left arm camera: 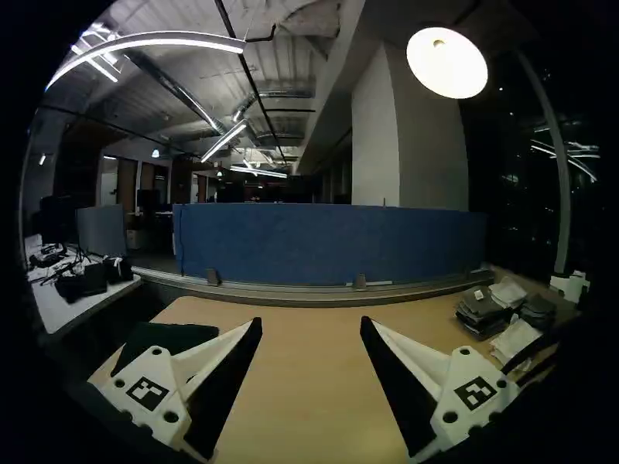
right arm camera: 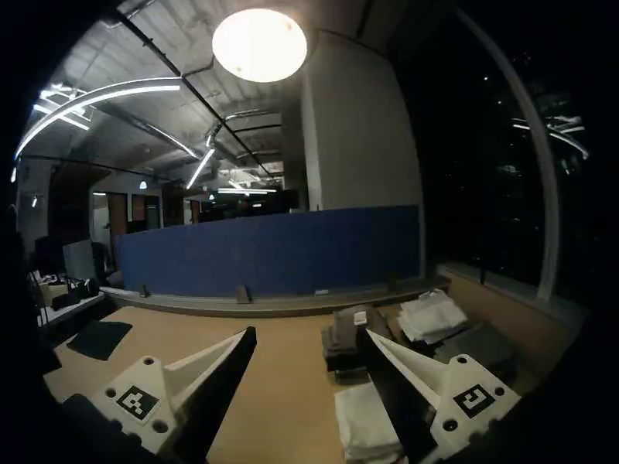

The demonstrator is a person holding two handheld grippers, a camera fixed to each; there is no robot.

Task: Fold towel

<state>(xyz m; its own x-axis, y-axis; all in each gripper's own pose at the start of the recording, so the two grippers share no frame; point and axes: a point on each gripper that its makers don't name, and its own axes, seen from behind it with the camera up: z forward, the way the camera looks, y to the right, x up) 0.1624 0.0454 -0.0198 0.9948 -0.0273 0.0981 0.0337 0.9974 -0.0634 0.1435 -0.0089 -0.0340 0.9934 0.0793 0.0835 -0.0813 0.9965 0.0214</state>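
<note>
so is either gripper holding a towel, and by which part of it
Nothing is held; the left gripper and right gripper are both open and empty.

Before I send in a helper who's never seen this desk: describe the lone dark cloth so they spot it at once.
Find the long blue partition behind the wooden table. In the left gripper view, go to the table's left corner, opposite the stacked towels. The dark cloth lies there flat and single, nearly black; the towels are piled, grey and white.
</note>
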